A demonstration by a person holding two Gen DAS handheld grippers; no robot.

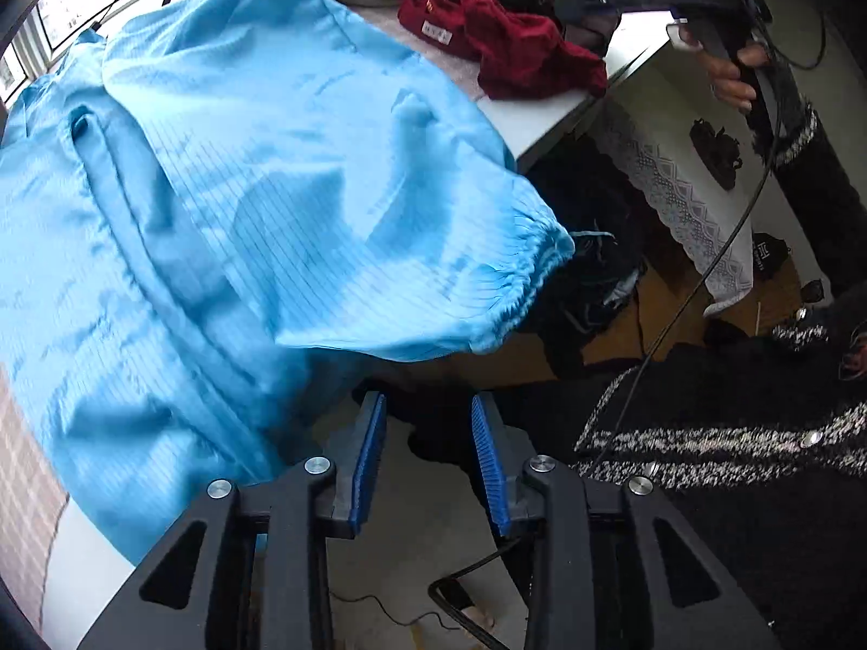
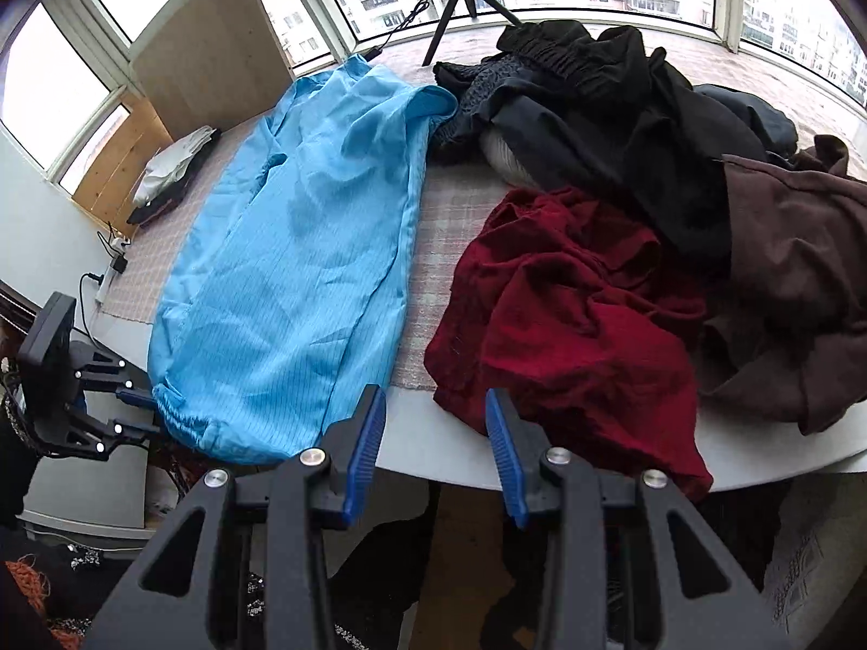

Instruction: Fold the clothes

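both my left tongs (image 1: 428, 455) and right tongs (image 2: 436, 452) were apart, empty. the blue garment (image 2: 282, 281) lay lengthwise on the bench (image 2: 433, 439), its cuff (image 1: 534, 249) overhanging; slick fabric could've slid off.

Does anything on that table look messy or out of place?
Yes. The blue garment lies flat, but its gathered end droops over the table's edge. Beside it, the dark red garment is crumpled and also spills over that edge, with dark clothes heaped behind.
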